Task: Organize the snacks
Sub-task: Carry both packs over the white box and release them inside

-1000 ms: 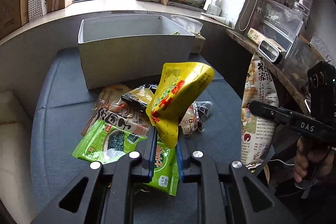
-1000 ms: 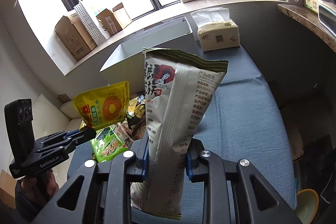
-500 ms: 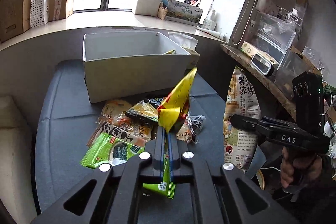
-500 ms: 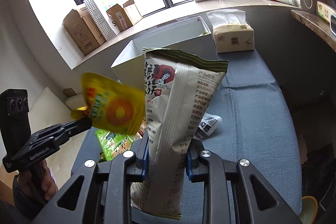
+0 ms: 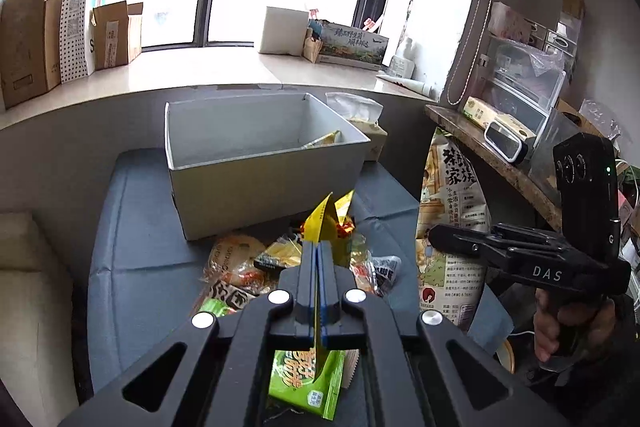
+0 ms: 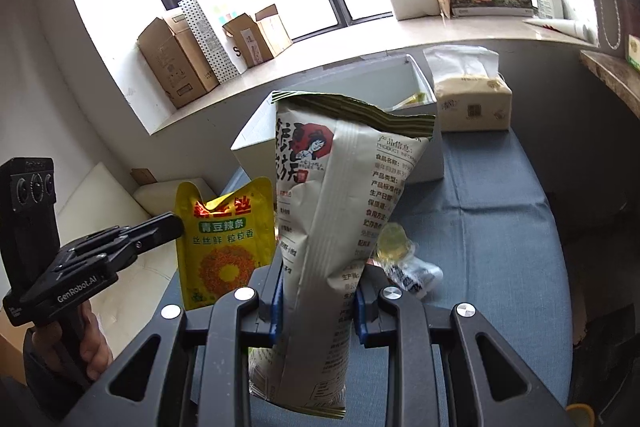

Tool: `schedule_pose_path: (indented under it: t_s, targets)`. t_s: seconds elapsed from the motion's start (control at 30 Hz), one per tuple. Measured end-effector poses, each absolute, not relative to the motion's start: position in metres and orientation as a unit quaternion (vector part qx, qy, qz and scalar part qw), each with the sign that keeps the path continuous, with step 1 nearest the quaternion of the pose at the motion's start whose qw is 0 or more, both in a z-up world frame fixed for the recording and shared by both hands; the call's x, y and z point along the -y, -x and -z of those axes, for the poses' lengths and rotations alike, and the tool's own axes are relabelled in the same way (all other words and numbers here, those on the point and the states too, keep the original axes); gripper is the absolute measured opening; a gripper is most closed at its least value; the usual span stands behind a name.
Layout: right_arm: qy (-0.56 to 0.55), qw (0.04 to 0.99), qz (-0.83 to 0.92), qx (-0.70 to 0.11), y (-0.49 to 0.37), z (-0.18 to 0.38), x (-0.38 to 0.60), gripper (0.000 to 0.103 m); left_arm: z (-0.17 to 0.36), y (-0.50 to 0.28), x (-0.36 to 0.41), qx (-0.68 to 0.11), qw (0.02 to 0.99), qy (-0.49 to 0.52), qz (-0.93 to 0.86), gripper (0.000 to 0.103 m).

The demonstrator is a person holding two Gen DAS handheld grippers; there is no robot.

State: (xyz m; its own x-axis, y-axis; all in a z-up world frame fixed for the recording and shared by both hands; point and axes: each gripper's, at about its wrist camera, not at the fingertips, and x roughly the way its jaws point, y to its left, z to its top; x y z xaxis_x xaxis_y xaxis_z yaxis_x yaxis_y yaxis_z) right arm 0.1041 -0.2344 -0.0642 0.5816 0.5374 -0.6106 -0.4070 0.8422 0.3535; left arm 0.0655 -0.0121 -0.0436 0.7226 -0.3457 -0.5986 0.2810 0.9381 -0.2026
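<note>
Above the snack pile (image 5: 280, 267), the left gripper (image 5: 319, 251) is clamped on a yellow pouch (image 6: 224, 239); the right gripper (image 6: 316, 291) pinches a tall white bag (image 6: 340, 195); carry both level over the white box (image 5: 256, 163); release low inside.

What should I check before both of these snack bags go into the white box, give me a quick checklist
1. Left gripper shut on the yellow pouch: ok, the jaws have just closed on its edge.
2. Right gripper shut on the tall white bag: ok, pads press both sides.
3. White box open on top: ok.
4. Room inside the box: ok, only one small packet shows at the far corner.
5. Tall bag fits lying flat: cannot tell.
6. Path clear above the snack pile: ok, both bags hang above it.
</note>
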Motion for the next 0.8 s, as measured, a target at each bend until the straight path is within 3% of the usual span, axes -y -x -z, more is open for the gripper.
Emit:
schedule_pose_path:
  t_s: [0.47, 0.8]
  targets:
    - [-0.045, 0.907, -0.289, -0.303, -0.215, -0.028, 0.192, 0.028, -0.055, -0.169, -0.016, -0.238, 0.963, 0.028, 0.119, 0.001]
    - [-0.036, 0.906, -0.244, -0.343, -0.325, -0.018, 0.172, 0.028, -0.026, -0.268, -0.019, -0.269, 0.96, 0.013, 0.071, 0.001]
